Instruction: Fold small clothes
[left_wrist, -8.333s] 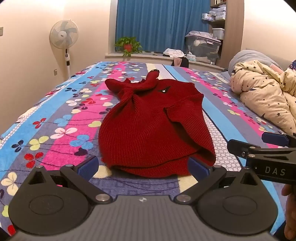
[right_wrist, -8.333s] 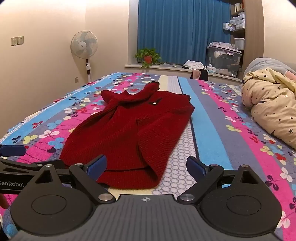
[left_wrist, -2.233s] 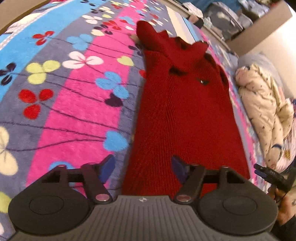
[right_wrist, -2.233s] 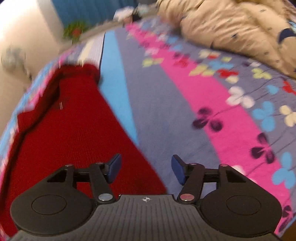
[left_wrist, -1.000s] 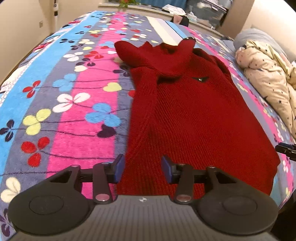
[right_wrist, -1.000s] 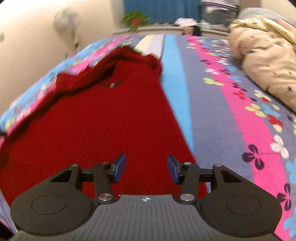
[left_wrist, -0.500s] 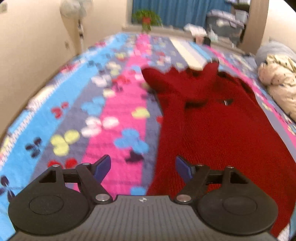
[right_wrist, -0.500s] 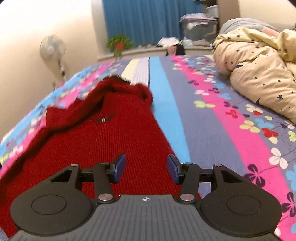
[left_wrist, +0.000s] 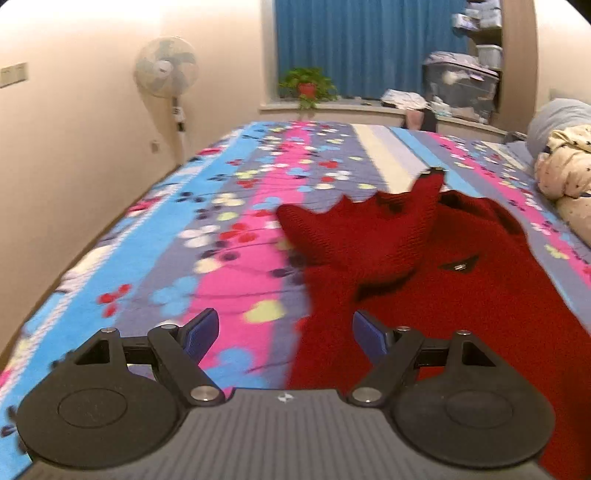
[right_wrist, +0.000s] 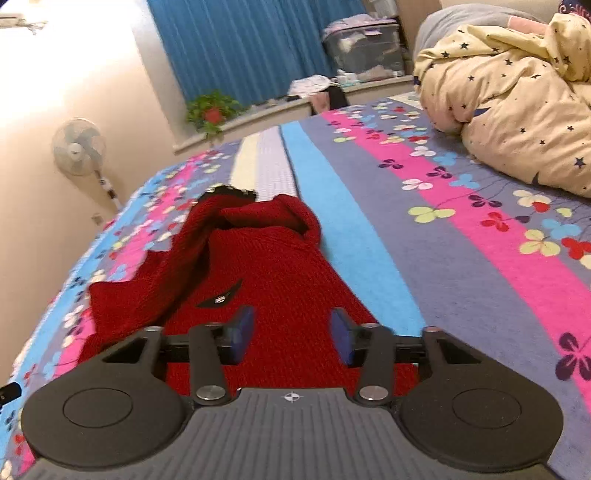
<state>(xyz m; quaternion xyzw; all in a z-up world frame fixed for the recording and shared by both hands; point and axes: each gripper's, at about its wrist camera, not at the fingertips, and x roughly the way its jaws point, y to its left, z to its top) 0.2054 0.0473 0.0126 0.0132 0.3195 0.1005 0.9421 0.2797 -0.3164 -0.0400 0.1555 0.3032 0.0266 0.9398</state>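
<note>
Lifted and tipped up since a second ago: left gripper (left_wrist: 284, 330) wide, empty; right gripper (right_wrist: 291, 334) closing on nothing. Red sweater (left_wrist: 461, 295) flat on bedspread (left_wrist: 221, 229), sleeves bunched far left (could fold lumpy).

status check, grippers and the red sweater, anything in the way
Left gripper open, empty. Right gripper closing, nothing pinched. Red sweater flat on bedspread, sleeves bunched at far end. Quilt off to the side, clear.

Red knit sweater (left_wrist: 461, 295); bedspread (left_wrist: 229, 236) striped blue, pink, grey with flowers; cream quilt (right_wrist: 517, 92) with dark stars; blue curtain (left_wrist: 362, 48).
</note>
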